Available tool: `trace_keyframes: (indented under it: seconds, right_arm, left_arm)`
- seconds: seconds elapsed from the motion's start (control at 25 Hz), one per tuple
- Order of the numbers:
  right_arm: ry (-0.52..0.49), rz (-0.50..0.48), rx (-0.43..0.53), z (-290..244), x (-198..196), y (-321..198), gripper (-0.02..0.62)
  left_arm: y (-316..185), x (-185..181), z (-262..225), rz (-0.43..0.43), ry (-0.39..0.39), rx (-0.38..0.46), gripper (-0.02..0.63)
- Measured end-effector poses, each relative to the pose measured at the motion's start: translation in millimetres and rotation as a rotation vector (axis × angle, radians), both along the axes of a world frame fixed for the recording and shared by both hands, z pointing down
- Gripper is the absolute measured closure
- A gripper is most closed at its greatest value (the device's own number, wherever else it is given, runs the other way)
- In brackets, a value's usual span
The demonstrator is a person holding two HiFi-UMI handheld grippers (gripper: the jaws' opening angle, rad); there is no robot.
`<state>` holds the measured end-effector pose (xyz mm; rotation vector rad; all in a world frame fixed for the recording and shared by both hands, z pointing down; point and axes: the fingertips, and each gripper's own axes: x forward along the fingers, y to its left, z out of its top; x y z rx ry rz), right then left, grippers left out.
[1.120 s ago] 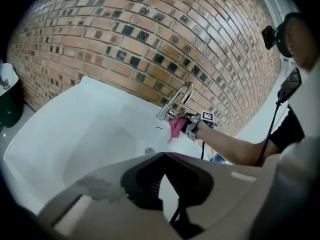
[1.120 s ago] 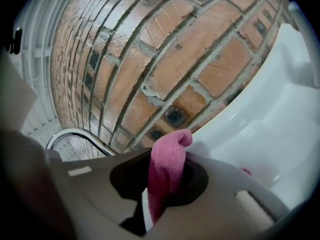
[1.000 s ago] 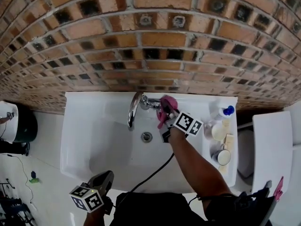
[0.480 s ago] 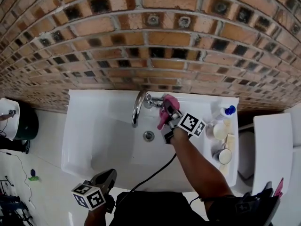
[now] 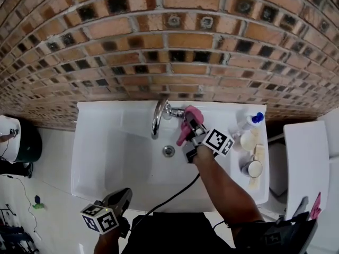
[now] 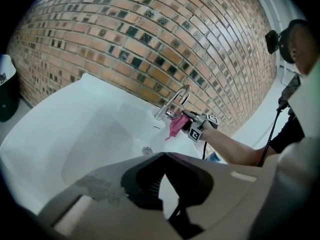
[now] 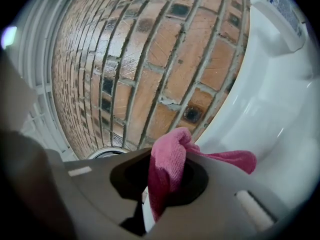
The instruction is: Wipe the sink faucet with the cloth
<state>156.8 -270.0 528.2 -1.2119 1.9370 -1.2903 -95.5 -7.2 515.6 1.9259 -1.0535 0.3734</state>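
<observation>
A chrome faucet (image 5: 157,115) curves over the white sink (image 5: 116,152) against the brick wall; it also shows in the left gripper view as the faucet (image 6: 172,101). My right gripper (image 5: 189,121) is shut on a pink cloth (image 5: 189,119), pressed at the faucet's base on its right side. In the right gripper view the cloth (image 7: 167,169) bunches between the jaws of the right gripper (image 7: 162,184). The cloth (image 6: 176,125) hangs down in the left gripper view. My left gripper (image 5: 121,197) hangs low in front of the sink, jaws closed and holding nothing; the left gripper (image 6: 167,184) points at the basin.
A drain (image 5: 168,151) sits mid-basin. On the sink's right ledge stand a blue-capped bottle (image 5: 250,121), a cup (image 5: 253,169) and small items. A white panel (image 5: 309,163) is at the right, a dark bin (image 5: 26,142) at the left. A black cable (image 5: 175,192) trails from my right gripper.
The right gripper with the cloth has stayed at the faucet base, shifting only slightly. The left gripper has barely moved.
</observation>
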Motion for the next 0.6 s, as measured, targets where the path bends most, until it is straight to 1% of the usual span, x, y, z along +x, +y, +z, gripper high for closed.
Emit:
trace_keyframes:
  seconds: [0.24, 0.36, 0.4, 0.48, 0.52, 0.6]
  right_arm:
    - [-0.015, 0.030, 0.023, -15, -5, 16, 0.549]
    - [0.020, 0.027, 0.027, -18, -8, 26, 0.549]
    - [-0.004, 0.011, 0.051, -25, -14, 29, 0.549]
    - [-0.095, -0.022, 0.104, -43, -31, 38, 0.549]
    - [-0.106, -0.030, 0.111, -46, -36, 44, 0.549]
    - [-0.038, -0.030, 0.069, -37, -40, 57, 0.549]
  left_arm:
    - [-7, -15, -2, 0.033, 0.001, 0.014, 0.601]
    - [-11, -18, -1, 0.059, 0.008, 0.015, 0.601]
    - [-12, -18, -1, 0.071, 0.011, 0.016, 0.602]
    - [-14, -19, 1, 0.093, 0.016, 0.017, 0.601]
    - [-16, -19, 1, 0.102, 0.019, 0.018, 0.602]
    - [-18, -20, 1, 0.115, 0.022, 0.018, 0.601]
